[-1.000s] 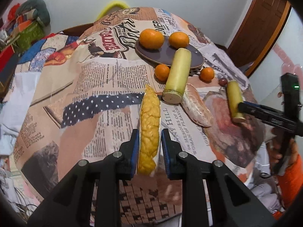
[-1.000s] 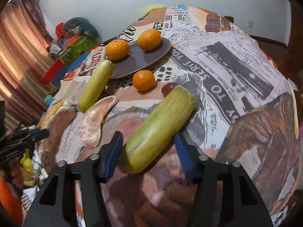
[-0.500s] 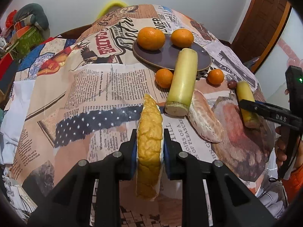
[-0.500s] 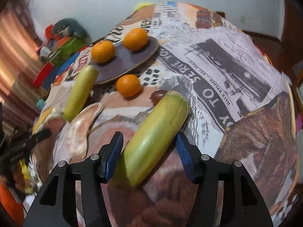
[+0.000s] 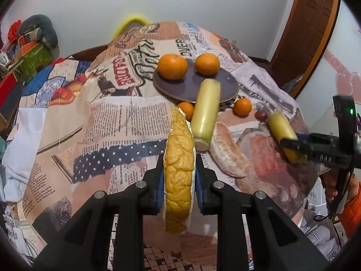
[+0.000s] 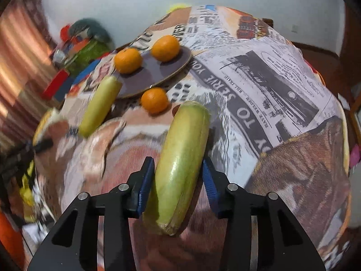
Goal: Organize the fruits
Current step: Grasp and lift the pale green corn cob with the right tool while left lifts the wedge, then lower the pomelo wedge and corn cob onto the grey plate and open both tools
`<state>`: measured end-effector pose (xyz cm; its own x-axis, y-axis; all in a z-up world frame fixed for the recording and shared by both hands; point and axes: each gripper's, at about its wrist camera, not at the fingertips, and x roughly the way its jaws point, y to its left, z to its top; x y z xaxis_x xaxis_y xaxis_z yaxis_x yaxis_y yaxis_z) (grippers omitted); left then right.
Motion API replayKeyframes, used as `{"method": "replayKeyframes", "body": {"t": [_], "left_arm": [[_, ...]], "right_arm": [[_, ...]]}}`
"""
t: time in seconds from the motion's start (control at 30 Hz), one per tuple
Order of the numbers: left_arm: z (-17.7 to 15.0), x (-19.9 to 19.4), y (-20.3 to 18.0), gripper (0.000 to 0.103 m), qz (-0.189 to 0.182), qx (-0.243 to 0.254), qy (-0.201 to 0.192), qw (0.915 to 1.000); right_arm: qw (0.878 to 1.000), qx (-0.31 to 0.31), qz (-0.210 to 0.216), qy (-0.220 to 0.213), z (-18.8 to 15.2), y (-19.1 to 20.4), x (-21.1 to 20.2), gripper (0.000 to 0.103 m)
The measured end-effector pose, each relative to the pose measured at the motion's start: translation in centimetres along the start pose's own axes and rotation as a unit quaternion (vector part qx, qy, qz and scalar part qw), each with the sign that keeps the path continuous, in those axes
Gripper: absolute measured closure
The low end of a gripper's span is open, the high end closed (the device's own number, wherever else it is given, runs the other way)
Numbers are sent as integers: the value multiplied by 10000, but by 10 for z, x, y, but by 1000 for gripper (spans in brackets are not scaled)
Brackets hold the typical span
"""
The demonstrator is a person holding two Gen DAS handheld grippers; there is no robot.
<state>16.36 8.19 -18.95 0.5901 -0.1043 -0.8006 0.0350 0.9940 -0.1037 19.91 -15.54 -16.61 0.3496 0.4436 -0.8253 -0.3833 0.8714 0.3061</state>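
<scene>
My left gripper (image 5: 179,176) is shut on a yellow pomelo wedge (image 5: 179,171) and holds it above the table. My right gripper (image 6: 178,178) is shut on a green sugarcane piece (image 6: 180,164), lifted off the cloth; it also shows in the left wrist view (image 5: 282,133). A dark plate (image 5: 214,85) holds two oranges (image 5: 172,66) (image 5: 207,61). A second sugarcane piece (image 5: 206,113) leans on the plate's rim. Two small oranges (image 5: 242,106) (image 5: 186,108) and a peeled pomelo segment (image 5: 227,153) lie on the cloth.
The table is covered by a newspaper-print cloth (image 5: 126,117). A small dark fruit (image 5: 260,114) lies by the right orange. Cluttered boxes (image 5: 29,54) stand at the far left. A wooden door (image 5: 302,29) is at the right.
Both grippers have risen. The left has lifted the pomelo wedge off the cloth. The right has closed on the sugarcane piece and lifted it, turning it more upright.
</scene>
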Motion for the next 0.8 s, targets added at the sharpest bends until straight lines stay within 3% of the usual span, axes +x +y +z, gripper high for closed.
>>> {"method": "replayKeyframes", "body": {"t": [0.17, 0.33, 0.57, 0.8], "left_arm": [[0, -9, -9, 80, -52, 94, -86, 9999], [1, -8, -18, 80, -55, 184, -93, 9998], [6, -8, -23, 80, -90, 192, -151, 9997], [29, -16, -25, 81, -61, 183, -422, 9989]], "right_arm": [[9979, -574, -17, 302, -17, 8, -11, 66], [9979, -494, -26, 428, -7, 6, -4, 65], [9993, -204, 50, 311, 7, 2, 11, 68], [9988, -392, 216, -213, 21, 20, -16, 69]]}}
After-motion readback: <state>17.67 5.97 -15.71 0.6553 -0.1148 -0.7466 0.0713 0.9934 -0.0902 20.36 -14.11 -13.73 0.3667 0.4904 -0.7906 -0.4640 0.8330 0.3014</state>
